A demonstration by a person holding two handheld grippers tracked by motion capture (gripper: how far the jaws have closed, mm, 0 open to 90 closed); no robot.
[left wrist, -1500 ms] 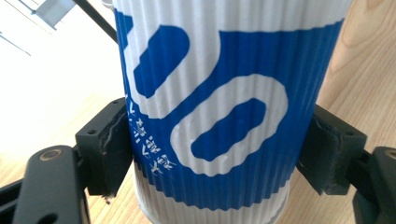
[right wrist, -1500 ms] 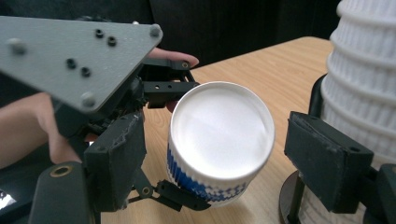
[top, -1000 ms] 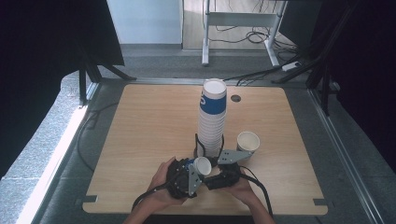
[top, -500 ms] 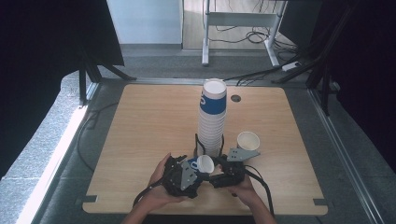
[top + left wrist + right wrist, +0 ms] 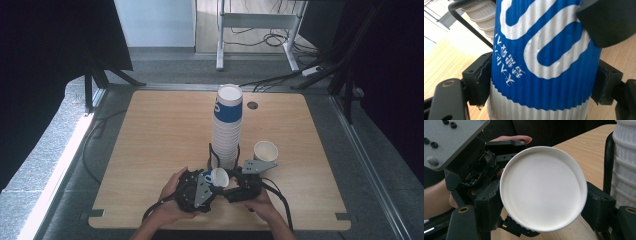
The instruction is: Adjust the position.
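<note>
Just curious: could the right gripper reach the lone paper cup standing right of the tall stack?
Probably not yet: the right gripper is busy gripping the blue-and-white cup. The standing cup itself sits close, with bare table between.

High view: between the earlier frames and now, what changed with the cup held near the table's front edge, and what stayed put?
The left gripper has just been closing its jaws on the blue-and-white cup, which lies on its side between both grippers; the right gripper is at the cup's other end. Both hands barely shifted. The tall cup stack and the single cup kept their places.
</note>
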